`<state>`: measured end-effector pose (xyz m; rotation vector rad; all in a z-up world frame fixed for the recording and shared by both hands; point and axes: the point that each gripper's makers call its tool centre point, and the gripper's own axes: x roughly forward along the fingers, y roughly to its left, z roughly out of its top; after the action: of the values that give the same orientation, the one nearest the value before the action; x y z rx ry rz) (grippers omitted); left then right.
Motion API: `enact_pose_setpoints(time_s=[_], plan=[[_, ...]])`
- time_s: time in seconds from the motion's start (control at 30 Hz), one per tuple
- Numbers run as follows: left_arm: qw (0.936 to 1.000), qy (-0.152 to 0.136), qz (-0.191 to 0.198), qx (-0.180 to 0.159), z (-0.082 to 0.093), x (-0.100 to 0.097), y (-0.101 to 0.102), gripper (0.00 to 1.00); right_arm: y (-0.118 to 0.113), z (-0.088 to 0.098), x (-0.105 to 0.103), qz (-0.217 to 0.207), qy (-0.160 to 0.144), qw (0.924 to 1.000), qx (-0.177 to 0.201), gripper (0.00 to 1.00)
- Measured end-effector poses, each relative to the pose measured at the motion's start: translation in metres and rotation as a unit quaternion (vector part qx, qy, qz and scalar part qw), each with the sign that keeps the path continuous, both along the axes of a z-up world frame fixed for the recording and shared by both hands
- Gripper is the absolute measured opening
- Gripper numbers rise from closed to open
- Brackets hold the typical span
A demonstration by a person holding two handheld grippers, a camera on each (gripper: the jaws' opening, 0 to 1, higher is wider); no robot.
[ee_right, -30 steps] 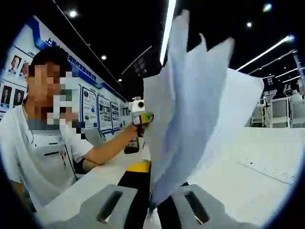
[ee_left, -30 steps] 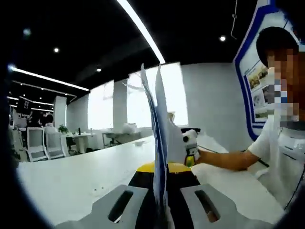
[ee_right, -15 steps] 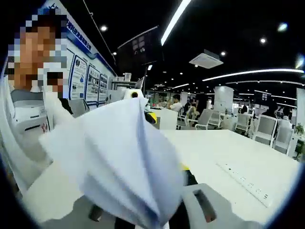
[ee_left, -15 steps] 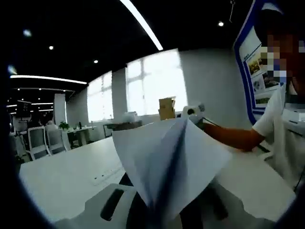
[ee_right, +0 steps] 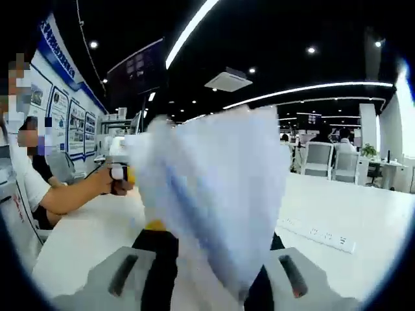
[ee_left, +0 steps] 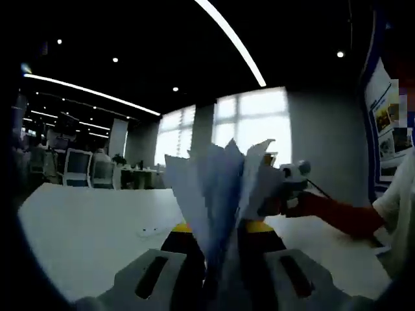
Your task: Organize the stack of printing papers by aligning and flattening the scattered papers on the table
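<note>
Jaws of the left gripper [ee_left: 217,285] pinch the stack of printing papers [ee_left: 224,194] at 6 o'clock; sheets stand upright, fanned and uneven, above the white table [ee_left: 91,227]. Right gripper [ee_right: 207,288] likewise clamps the same stack [ee_right: 214,194], blurred and splayed, blocking the middle of its view. At 9 o'clock there, a person's hand [ee_right: 107,183]. Power strip [ee_right: 318,234] lies at 3 o'clock.
</note>
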<state>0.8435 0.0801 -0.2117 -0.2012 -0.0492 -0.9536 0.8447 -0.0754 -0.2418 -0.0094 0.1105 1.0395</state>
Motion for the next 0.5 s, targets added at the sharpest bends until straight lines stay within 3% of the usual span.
enact_pose_setpoints(time_s=[0.07,0.13,0.17,0.23,0.27,0.37,0.5], plan=[[0.9990,-0.031,0.029,0.013,0.000,0.001,0.007,0.27,-0.001,-0.007,-0.007,-0.015,0.018,0.9990,0.038,0.22],[0.9969,-0.040,0.058,0.034,-0.001,0.002,0.010,0.28,0.003,-0.005,-0.006,-0.025,-0.013,0.9992,0.028,0.21],[0.9958,-0.046,0.073,0.030,0.001,0.003,0.012,0.27,0.004,-0.004,-0.004,-0.046,-0.001,0.9983,0.036,0.19],[0.9938,-0.046,0.101,0.009,0.001,0.004,0.013,0.23,0.010,-0.003,-0.007,-0.047,0.018,0.9969,0.060,0.13],[0.9929,-0.057,0.103,0.020,-0.001,0.000,0.009,0.20,0.009,-0.004,-0.002,-0.064,0.016,0.9960,0.060,0.14],[0.9883,-0.072,0.132,0.024,0.004,0.002,0.009,0.21,0.008,-0.005,0.005,-0.094,-0.012,0.9946,0.041,0.21],[0.9902,-0.066,0.123,-0.001,0.010,-0.002,0.011,0.24,-0.002,-0.004,0.011,-0.115,-0.024,0.9926,0.033,0.34]])
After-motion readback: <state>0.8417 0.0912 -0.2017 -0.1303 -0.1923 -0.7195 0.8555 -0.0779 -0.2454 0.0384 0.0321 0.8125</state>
